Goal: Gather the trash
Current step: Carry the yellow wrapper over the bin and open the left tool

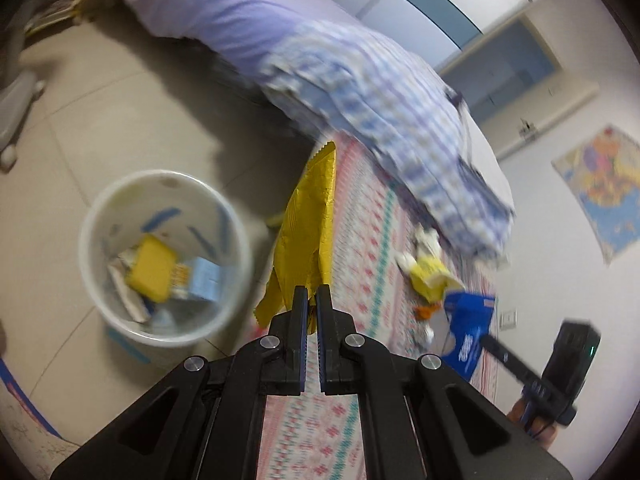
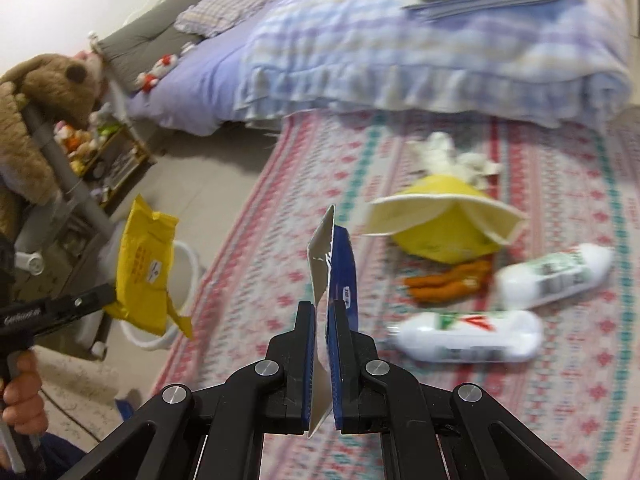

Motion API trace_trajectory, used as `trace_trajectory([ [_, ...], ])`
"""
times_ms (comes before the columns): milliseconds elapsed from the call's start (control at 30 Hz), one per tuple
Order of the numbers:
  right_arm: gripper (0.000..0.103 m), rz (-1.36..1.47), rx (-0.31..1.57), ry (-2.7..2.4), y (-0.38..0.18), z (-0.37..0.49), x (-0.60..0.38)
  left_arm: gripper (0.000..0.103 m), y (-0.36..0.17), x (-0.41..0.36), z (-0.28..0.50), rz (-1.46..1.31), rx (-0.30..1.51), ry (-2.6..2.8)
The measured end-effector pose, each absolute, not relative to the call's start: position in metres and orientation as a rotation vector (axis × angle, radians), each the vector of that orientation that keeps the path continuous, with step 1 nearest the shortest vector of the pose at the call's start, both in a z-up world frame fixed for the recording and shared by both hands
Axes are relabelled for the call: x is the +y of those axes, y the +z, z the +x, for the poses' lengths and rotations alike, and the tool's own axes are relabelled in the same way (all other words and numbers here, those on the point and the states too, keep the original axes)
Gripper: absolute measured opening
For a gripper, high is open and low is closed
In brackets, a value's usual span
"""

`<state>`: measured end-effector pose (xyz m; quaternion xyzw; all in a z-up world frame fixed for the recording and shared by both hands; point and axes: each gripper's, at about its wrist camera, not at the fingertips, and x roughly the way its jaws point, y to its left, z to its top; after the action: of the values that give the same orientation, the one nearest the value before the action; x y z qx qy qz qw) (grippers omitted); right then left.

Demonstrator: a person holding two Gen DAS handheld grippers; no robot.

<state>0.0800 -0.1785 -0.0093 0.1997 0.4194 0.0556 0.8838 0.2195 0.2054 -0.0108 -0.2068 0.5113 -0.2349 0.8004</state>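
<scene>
Beige floor tiles and a patterned rug (image 2: pixel 500 420) beside a low bed (image 2: pixel 360 40) make up the setting, and much of it is blurred.

Furthest left, a white bin (image 1: pixel 92 240) is seen standing on the tiles just off the rug's edge; a yellow packet and a pale blue carton already lie in it. Just right of the bin, the left tool (image 1: pixel 311 296) is clamped on a crumpled yellow wrapper (image 1: pixel 308 224), which hangs in the air near the bin's rim rather than over its mouth.

Further right, the right tool (image 2: pixel 323 312) is closed on a blue packet (image 2: pixel 342 264) with a silver lining, held edge-on above the rug. On the rug beyond it are left a torn yellow envelope (image 2: pixel 440 224), white crumpled tissue (image 2: pixel 444 152), something orange and too blurred to name (image 2: pixel 448 280), and two white plastic bottles (image 2: pixel 472 336) lying on their sides, one nearer and one farther.

The step in hand is judged to be the drop of the yellow wrapper. It would best be carried fully over the bin's opening and lowered slightly before release, since a light, creased wrapper may drift or catch on the rim. The blue packet should be kept pinched until the bin is free, then dropped the same way.
</scene>
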Motion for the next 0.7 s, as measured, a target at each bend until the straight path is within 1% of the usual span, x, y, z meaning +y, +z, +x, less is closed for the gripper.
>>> trace_trajectory([
  [67,0.006,0.418,0.867,0.158,-0.009,0.084,-0.165,0.004,-0.011,0.226,0.226,-0.472,1.087,-0.470],
  [200,0.006,0.399,0.866,0.201,-0.010,0.093,-0.138,0.004,-0.020,0.247,0.239,-0.399,1.084,-0.353],
  [333,0.006,0.402,0.874,0.266,-0.013,0.102,-0.109,0.004,-0.045,0.248,0.255,-0.394,1.153,-0.307],
  [567,0.006,0.401,0.893,0.349,-0.022,0.123,-0.063,0.004,-0.068,0.241,0.273,-0.394,1.184,-0.318],
  [667,0.006,0.398,0.903,0.364,-0.027,0.131,-0.050,0.006,-0.084,0.235,0.281,-0.372,1.216,-0.280],
  [700,0.006,0.399,0.905,0.370,-0.029,0.133,-0.046,0.008,-0.089,0.233,0.283,-0.352,1.225,-0.255],
])
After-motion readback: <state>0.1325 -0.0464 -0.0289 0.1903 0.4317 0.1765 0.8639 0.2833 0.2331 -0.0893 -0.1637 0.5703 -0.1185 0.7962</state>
